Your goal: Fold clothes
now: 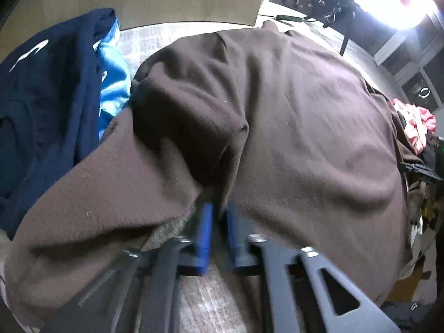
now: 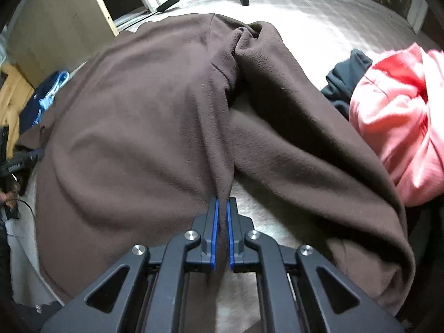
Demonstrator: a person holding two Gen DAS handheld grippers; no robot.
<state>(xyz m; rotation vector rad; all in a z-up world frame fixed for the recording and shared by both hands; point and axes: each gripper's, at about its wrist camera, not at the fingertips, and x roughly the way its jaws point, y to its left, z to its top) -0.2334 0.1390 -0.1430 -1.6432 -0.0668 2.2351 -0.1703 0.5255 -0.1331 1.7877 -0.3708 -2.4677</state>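
A brown fleece garment (image 1: 291, 116) lies spread over a pale carpet; it also fills the right wrist view (image 2: 133, 116). My left gripper (image 1: 219, 211) is shut on a fold of the brown fleece near one sleeve (image 1: 91, 194). My right gripper (image 2: 222, 205) is shut on a ridge of the same fleece beside the other sleeve (image 2: 319, 149). Both hold the cloth lifted a little. The left gripper shows at the left edge of the right wrist view (image 2: 16, 161), and the right gripper shows at the right edge of the left wrist view (image 1: 416, 169).
A navy garment (image 1: 47, 91) with a light blue one (image 1: 113, 77) lies to the left. A pink garment (image 2: 402, 122) on a dark one (image 2: 344, 80) lies to the right. A wooden cabinet (image 2: 55, 27) and a cable with an adapter (image 2: 168, 2) are at the far side.
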